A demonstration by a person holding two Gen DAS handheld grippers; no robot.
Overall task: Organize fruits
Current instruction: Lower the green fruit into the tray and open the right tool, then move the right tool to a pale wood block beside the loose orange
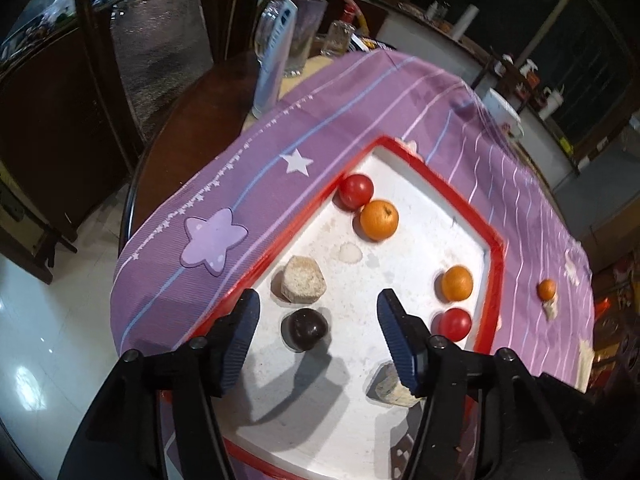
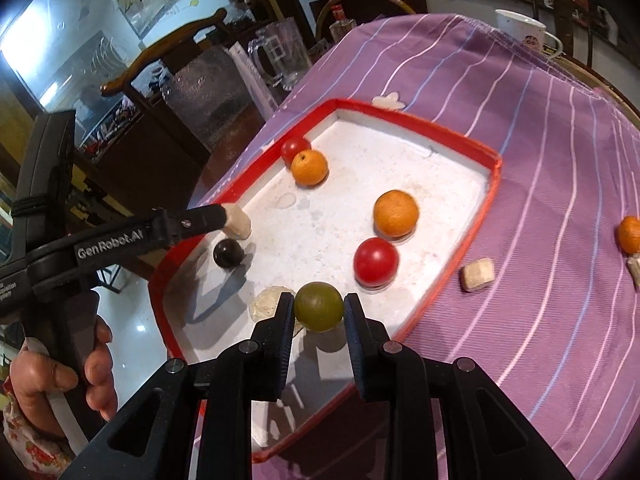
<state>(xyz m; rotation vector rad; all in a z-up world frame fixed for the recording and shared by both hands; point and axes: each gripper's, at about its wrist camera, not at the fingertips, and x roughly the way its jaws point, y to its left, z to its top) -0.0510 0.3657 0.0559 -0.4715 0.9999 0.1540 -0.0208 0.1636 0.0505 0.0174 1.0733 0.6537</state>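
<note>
A white tray with a red rim (image 1: 492,236) (image 2: 494,168) lies on a purple striped cloth. In it are two tomatoes (image 1: 357,191) (image 1: 454,323), two oranges (image 1: 379,220) (image 1: 457,283) and a dark plum (image 1: 305,329) (image 2: 228,253). My left gripper (image 1: 318,298) stands open over the tray's near left side; the plum rests on the tray between its fingers, touching neither. My right gripper (image 2: 319,300) is shut on a green round fruit (image 2: 319,307), held just above the tray's near end.
Beige blocks lie in the tray (image 1: 304,279) (image 1: 394,388) and on the cloth (image 2: 476,274). A small orange (image 2: 630,234) sits on the cloth to the right. Glass mugs (image 2: 280,56) and a white cup (image 2: 520,30) stand at the far table edge. A hand (image 2: 92,360) grips the left tool.
</note>
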